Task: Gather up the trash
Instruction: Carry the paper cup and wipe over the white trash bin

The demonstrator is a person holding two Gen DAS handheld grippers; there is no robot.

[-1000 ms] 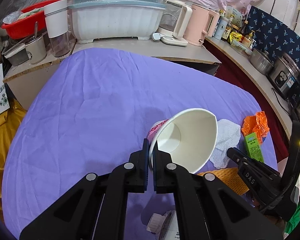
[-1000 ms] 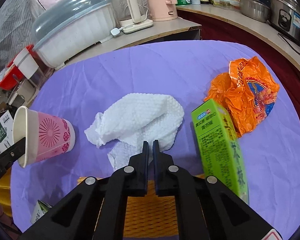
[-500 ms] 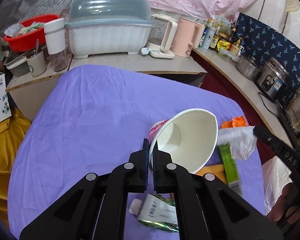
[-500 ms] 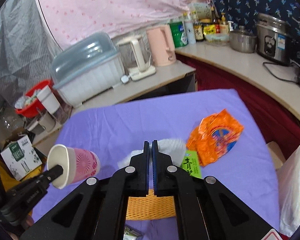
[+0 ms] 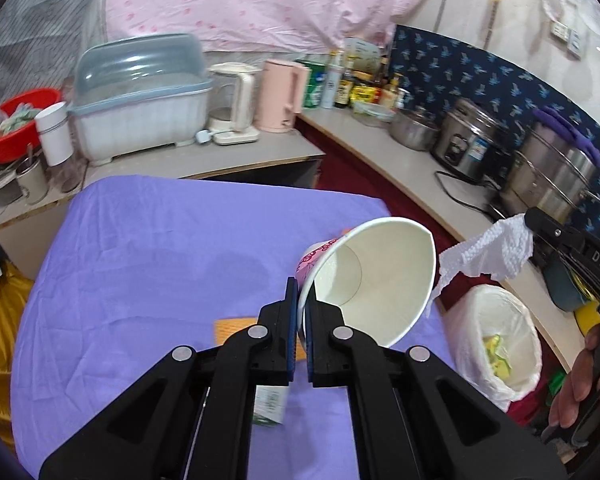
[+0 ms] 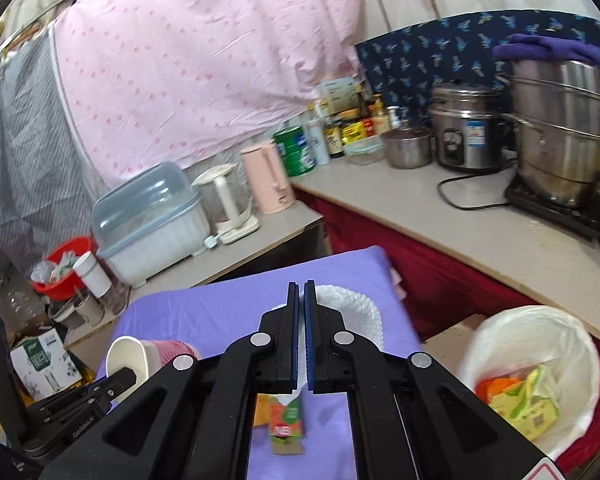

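Note:
My left gripper [image 5: 299, 300] is shut on the rim of a pink-patterned paper cup [image 5: 374, 276] and holds it tilted above the purple table [image 5: 148, 264]. The cup also shows in the right wrist view [image 6: 140, 358]. My right gripper [image 6: 300, 308] is shut on a white paper towel [image 6: 356, 312]. In the left wrist view the towel [image 5: 488, 252] hangs from it above the white-lined trash bin [image 5: 496, 340]. The bin [image 6: 540, 372] holds orange and yellow-green trash.
A green and orange carton [image 6: 286, 420] and an orange mat [image 5: 236, 330] lie on the table. Behind it a counter holds a dish box [image 5: 140, 96], kettles [image 5: 278, 100], bottles and steel pots [image 6: 556, 132]. A dark red cabinet front [image 6: 440, 276] borders the bin.
Both grippers have lifted and swung right. The right gripper has carried the paper towel off the table to above the bin. The left gripper still holds the cup.

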